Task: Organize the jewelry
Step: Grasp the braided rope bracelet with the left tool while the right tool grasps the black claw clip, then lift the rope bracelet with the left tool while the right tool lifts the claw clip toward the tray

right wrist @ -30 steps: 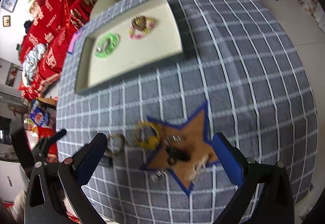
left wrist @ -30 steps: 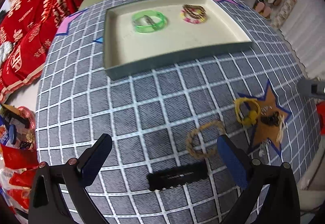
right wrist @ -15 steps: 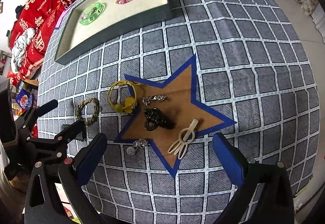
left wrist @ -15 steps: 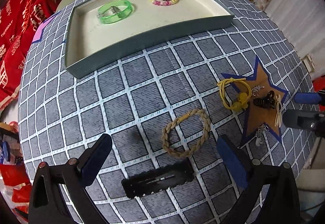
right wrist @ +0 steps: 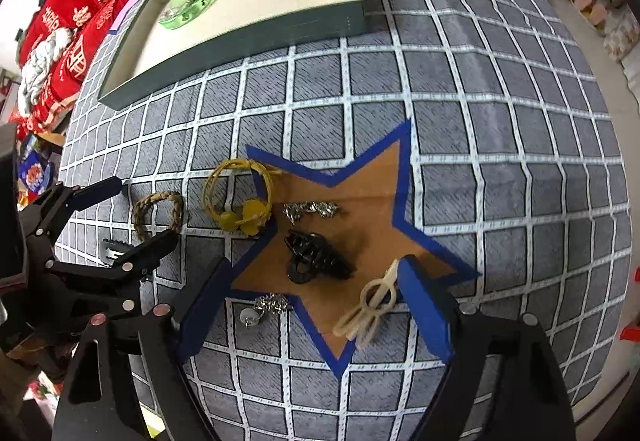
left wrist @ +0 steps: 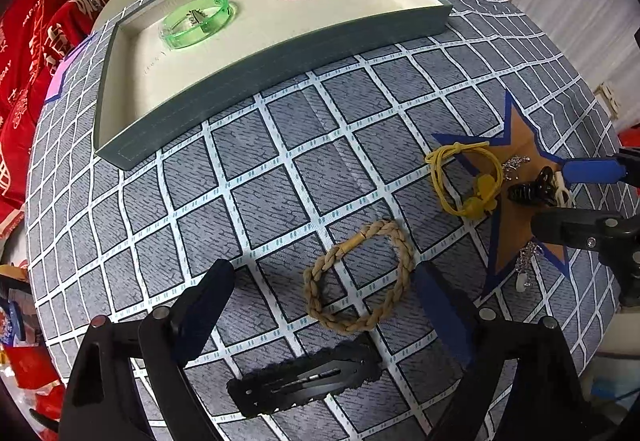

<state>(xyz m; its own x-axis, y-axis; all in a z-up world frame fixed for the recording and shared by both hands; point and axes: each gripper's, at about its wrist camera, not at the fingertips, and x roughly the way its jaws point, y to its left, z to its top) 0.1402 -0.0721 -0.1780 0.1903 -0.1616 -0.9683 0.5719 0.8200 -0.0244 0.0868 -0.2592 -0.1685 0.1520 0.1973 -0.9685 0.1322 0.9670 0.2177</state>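
Two grippers spread wide, nothing held. Braided bracelet [left wrist: 358,279] lies on table [left wrist: 280,169] between left gripper [left wrist: 320,305] fingers; one strand best pinched, lifted clear, carried to tray [left wrist: 280,53]. Right gripper [right wrist: 316,301] straddles black clip [right wrist: 316,257].

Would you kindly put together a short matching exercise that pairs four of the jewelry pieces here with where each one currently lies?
Items:
1. green bangle
2. braided rope bracelet
3. black claw clip
4. black snap hair clip

Places:
A. on the brown star patch
B. inside the tray
C. on the checked cloth, between the left gripper's fingers
D. on the cloth, nearest the left wrist camera

Pairs: 1-B, 2-C, 3-A, 4-D
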